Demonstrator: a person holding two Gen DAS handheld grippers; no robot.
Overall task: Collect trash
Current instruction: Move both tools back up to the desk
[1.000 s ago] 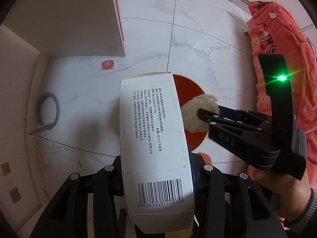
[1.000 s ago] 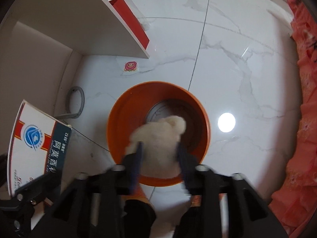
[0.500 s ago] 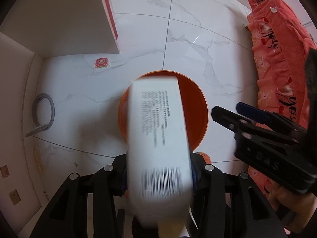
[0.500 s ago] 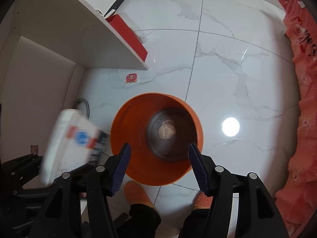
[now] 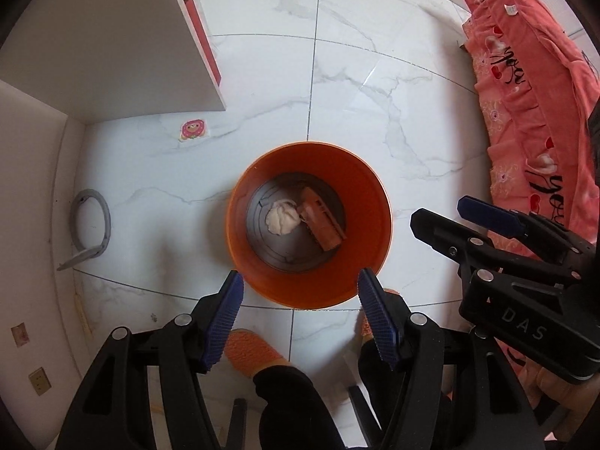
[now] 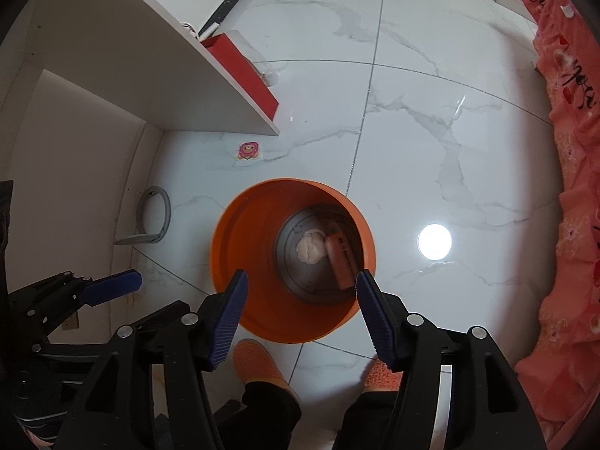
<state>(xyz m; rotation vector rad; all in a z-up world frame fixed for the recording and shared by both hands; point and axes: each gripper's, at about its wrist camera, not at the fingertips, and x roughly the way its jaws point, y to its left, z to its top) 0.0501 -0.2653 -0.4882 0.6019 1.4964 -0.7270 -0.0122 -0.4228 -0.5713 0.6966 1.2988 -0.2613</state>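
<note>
bare marble floor surrounds the orange bin, where the paper wad and box lie. above its rim, left tool, jaws just widening, and right tool hang released, empty.

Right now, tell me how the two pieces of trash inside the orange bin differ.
The paper wad is whitish, rounded and crumpled; the box is flat-sided, rectangular and looks orange-tinted inside the bin. The wad is compact, while the box is longer and lies slantwise across the bottom. The wad sits nearer the middle, the box toward one wall. Both rest side by side on the grey floor of the orange bin, apparently touching.
</note>
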